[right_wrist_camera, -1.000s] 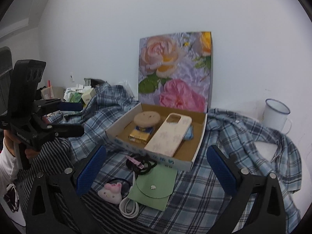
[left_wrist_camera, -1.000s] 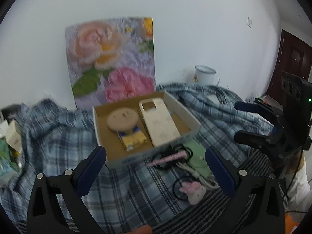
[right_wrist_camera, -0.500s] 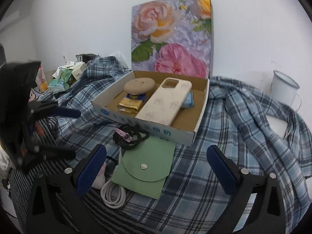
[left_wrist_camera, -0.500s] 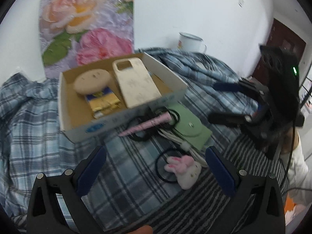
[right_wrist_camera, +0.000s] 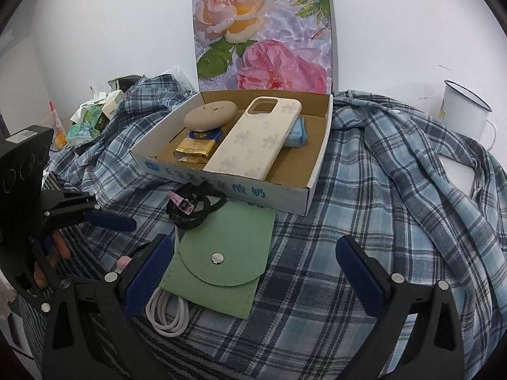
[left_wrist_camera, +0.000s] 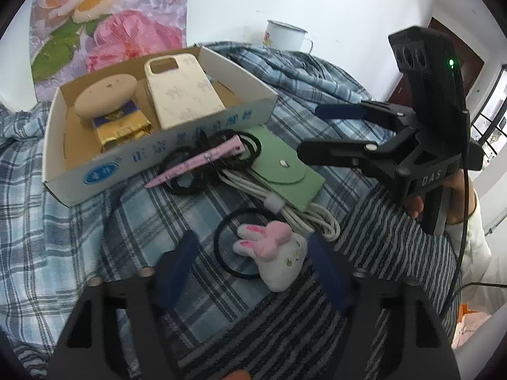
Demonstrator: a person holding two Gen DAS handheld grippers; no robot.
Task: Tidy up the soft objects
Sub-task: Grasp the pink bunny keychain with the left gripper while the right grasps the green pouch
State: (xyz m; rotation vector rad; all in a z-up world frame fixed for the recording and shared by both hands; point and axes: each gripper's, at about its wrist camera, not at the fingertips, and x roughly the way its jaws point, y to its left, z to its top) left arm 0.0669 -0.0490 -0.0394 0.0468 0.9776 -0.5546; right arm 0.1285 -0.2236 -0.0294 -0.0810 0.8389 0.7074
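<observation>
Plaid cloth [left_wrist_camera: 63,237]; L gripper [left_wrist_camera: 253,262] fingers straddling bunny hair tie [left_wrist_camera: 269,253].

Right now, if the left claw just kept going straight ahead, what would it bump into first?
Probably the plush bunny hair tie, lying on the striped cloth between the open left claw fingers; its exact depth is hard to judge.

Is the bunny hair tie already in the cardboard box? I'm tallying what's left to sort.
No: the bunny hair tie lies on the plaid cloth, outside the cardboard box, between the open left gripper fingers.
</observation>
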